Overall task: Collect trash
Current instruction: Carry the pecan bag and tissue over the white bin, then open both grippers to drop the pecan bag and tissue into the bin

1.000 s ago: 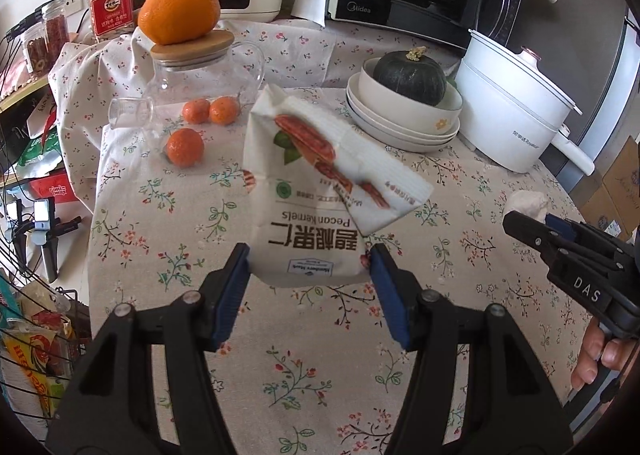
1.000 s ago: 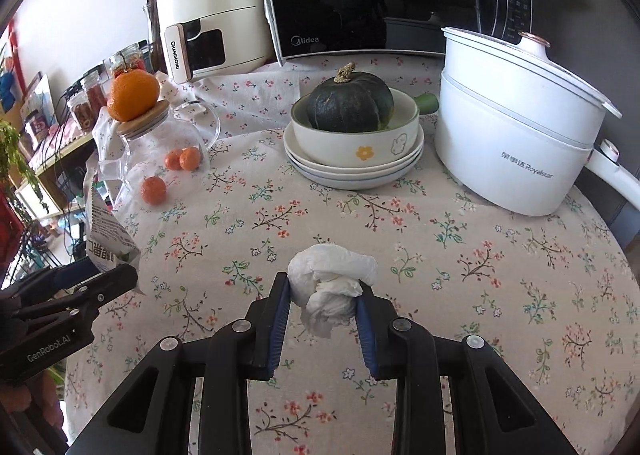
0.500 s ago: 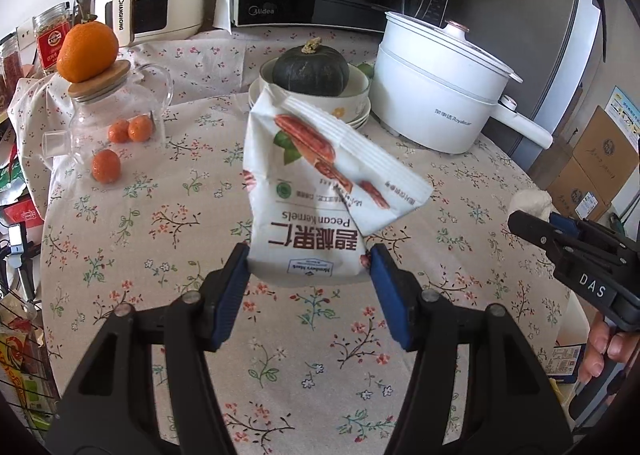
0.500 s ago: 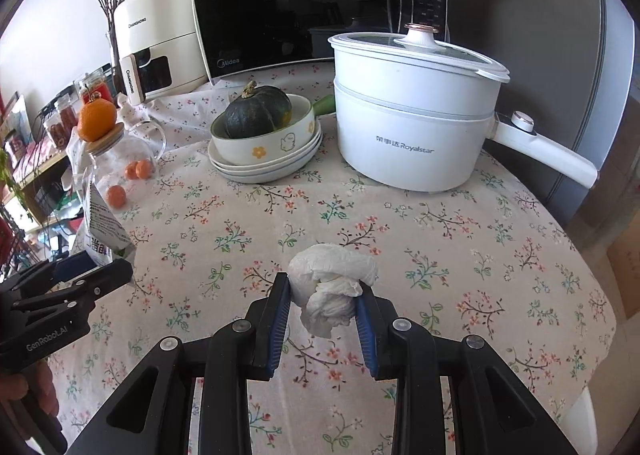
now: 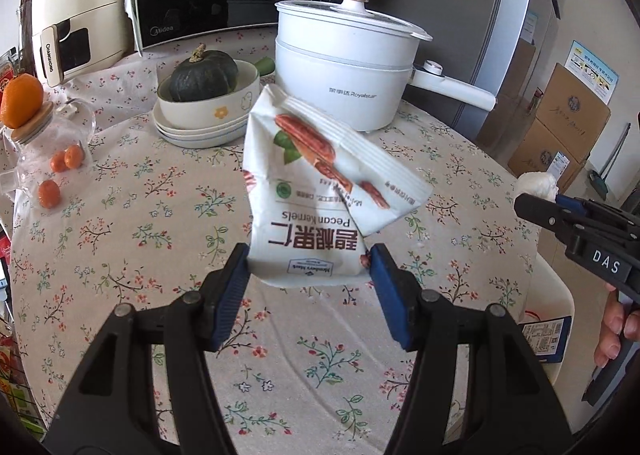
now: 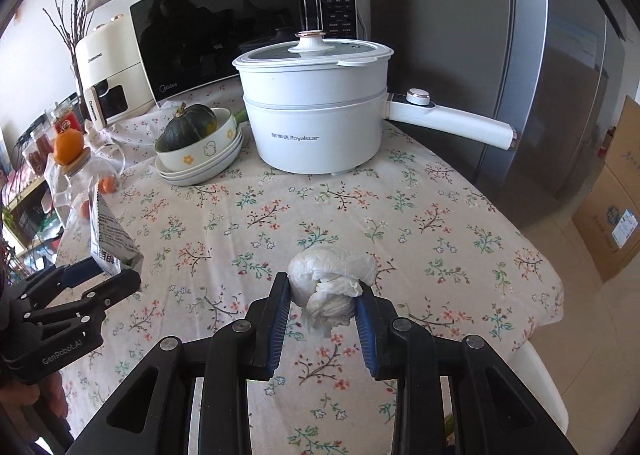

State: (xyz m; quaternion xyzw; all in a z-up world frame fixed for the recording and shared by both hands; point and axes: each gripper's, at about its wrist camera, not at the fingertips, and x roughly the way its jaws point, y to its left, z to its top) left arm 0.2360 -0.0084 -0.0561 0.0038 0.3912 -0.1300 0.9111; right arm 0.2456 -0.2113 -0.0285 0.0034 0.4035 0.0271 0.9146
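Note:
My left gripper [image 5: 306,271] is shut on a white pecan-kernel snack bag [image 5: 316,195], held upright above the floral tablecloth [image 5: 140,215]. My right gripper [image 6: 324,303] is shut on a crumpled white tissue wad [image 6: 332,287], held above the table's near right part. In the left wrist view the right gripper [image 5: 532,205] shows at the right edge with the tissue [image 5: 538,183] on its tip. In the right wrist view the left gripper [image 6: 104,279] shows at the left with the bag [image 6: 110,237].
A white Royalstar pot [image 6: 320,115] with a long handle, stacked bowls holding a dark green squash [image 6: 192,127], a microwave [image 6: 240,31] and a glass jar topped by an orange [image 5: 22,99] stand at the back. Cardboard boxes [image 5: 560,127] sit on the floor to the right.
Both grippers have swung to the right with their loads still held. The view now faces the pot and the table's right edge instead of the jar side.

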